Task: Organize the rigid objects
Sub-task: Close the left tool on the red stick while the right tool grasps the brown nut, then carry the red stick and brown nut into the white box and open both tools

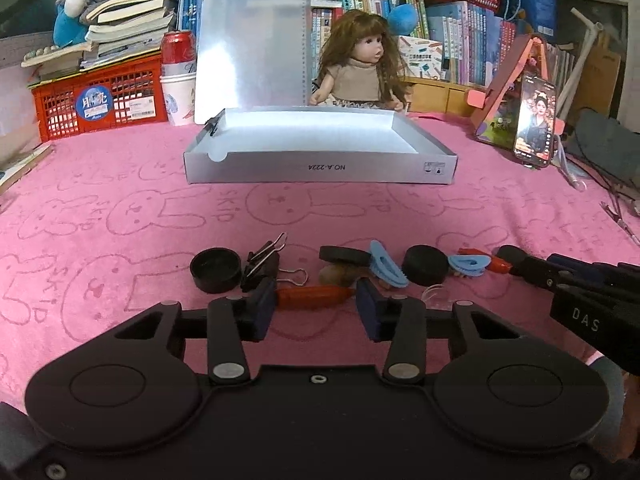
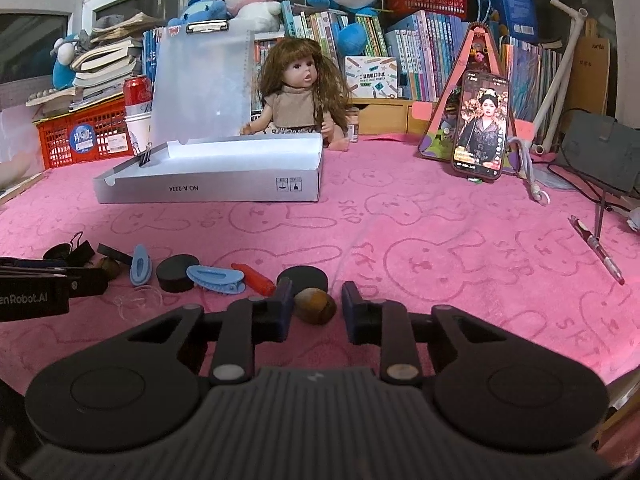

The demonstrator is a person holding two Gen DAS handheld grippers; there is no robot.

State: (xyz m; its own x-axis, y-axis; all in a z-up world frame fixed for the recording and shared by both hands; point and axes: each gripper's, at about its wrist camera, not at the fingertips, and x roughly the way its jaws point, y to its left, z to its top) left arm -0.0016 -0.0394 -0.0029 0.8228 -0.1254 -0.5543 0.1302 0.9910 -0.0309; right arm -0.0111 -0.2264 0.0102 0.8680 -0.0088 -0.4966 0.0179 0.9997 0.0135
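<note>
Evidently the pick-up step is in hand: the left claw [image 1: 316, 307] brackets the orange piece [image 1: 314, 297], pads barely touching, the right claw [image 2: 316, 307] half-narrowed around the brown ball [image 2: 316, 305] (left pad touching, right clear); next, lift to the white box [image 2: 208, 192] at eleven o'clock on the bench

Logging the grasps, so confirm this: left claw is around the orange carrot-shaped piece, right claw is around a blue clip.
One error: the right wrist view shows the right claw around a brown ball, not a blue clip. The left claw is around the orange carrot-shaped piece, as stated.
</note>
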